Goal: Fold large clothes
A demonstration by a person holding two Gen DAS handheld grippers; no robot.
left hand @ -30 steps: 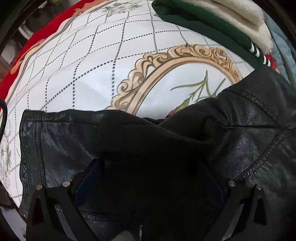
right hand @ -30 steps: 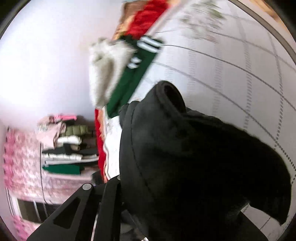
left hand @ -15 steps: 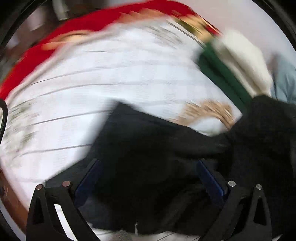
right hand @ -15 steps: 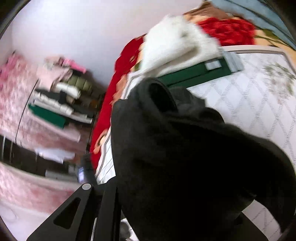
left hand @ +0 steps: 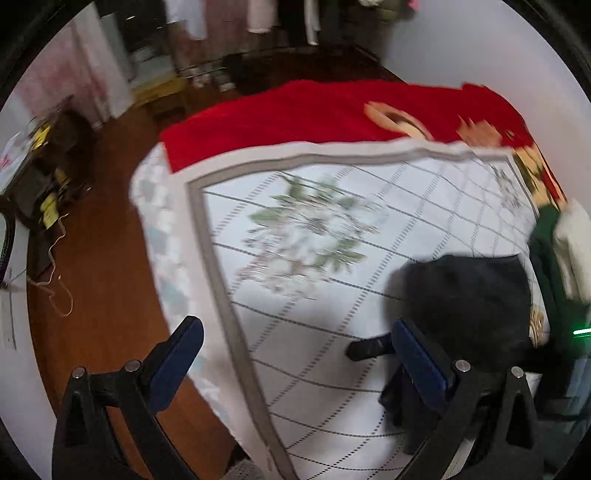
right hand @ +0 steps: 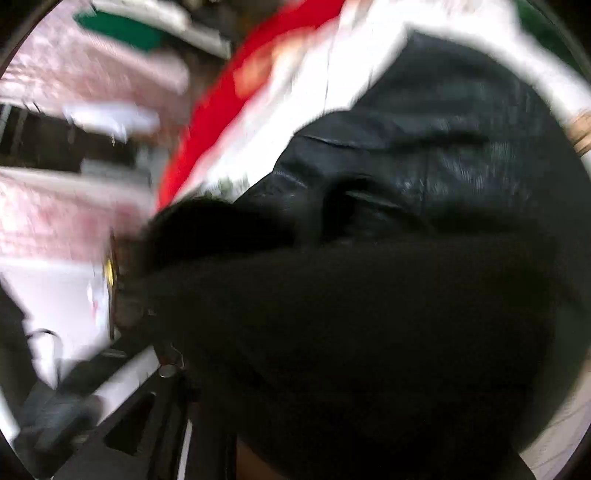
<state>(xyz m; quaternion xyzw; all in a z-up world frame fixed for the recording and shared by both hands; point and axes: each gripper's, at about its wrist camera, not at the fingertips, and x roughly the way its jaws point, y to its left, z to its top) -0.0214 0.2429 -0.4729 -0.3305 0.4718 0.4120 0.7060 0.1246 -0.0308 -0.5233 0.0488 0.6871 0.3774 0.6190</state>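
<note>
The black leather jacket point(left hand: 469, 295) lies bunched on the white quilted bedspread point(left hand: 332, 229), to the right of my left gripper point(left hand: 295, 354). The left gripper is open and empty, its blue-padded fingers point(left hand: 177, 354) spread wide over the bed's corner. In the right wrist view the jacket point(right hand: 406, 258) fills most of the frame, draped over my right gripper; its fingers are hidden under the dark cloth, which appears held. That view is motion-blurred.
A folded green garment point(left hand: 543, 258) with a cream fleece one point(left hand: 572, 251) on it sits at the bed's right edge. A red blanket point(left hand: 332, 110) covers the far end. Wooden floor point(left hand: 103, 258) and furniture lie left of the bed. Shelves of folded clothes point(right hand: 122, 29) show behind.
My left gripper let go of the jacket and swung left toward the bed's corner. The right gripper carried the jacket, turning; both views blurred with fast motion.
</note>
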